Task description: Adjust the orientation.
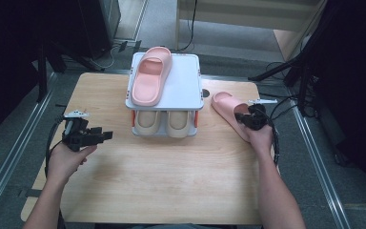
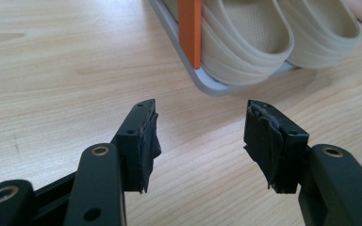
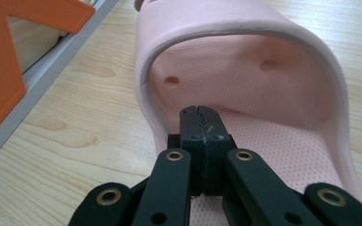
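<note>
The step in hand looks like carrying the loose pink slipper [image 3: 264, 89] up to the rack [image 1: 183, 81] beside its mate [image 1: 151, 76]; the right gripper [image 3: 202, 125] sits inside the slipper's mouth with its fingers [image 3: 193, 141] pressed together and nothing visibly pinched between them, so hook up under the strap or spread them for a firmer hold before lifting; the slipper lies on the table [image 1: 171, 181] just right of the rack; it is pale pink foam with a dimpled footbed and a broad arched strap; the left gripper [image 2: 200, 136] idles with fingers apart, near the beige pair [image 2: 264, 37]
</note>
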Tool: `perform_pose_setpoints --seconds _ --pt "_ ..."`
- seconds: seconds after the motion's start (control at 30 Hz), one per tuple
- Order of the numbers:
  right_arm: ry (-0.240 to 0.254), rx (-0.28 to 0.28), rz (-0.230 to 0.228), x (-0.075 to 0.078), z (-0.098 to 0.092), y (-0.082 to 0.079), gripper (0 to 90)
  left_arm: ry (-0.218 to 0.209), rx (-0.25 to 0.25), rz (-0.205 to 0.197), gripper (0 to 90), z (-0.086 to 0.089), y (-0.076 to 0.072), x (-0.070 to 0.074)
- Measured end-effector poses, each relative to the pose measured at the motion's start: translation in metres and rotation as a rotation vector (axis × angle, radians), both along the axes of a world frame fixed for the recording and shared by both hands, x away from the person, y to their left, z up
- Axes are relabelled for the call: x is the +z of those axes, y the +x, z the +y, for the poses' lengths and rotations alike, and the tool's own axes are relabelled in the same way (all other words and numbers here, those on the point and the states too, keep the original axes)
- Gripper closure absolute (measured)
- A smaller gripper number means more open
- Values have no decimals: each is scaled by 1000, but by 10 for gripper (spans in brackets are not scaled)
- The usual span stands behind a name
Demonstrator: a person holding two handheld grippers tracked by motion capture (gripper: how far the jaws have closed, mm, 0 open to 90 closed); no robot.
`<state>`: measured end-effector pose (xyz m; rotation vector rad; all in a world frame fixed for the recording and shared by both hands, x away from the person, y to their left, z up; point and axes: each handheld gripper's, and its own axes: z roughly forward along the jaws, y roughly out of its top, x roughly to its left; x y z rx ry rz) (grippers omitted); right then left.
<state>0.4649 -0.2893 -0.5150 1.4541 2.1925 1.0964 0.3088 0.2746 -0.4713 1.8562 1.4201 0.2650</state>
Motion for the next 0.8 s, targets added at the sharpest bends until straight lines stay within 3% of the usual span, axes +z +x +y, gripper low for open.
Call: perform_pose_setpoints --seconds 0.17,0.4,0.63,0.8 --pt "21 -2 19 0 8 -2 900 -3 5 3 448 2 1 0" --pt "-9 19 13 2 26 -5 900 2 2 3 448 0 2 -2" --pt "15 4 23 2 39 -5 900 -4 -8 0 448 -1 4 -1" --pt "4 22 14 1 49 -6 900 -2 -12 4 448 -2 7 -2"
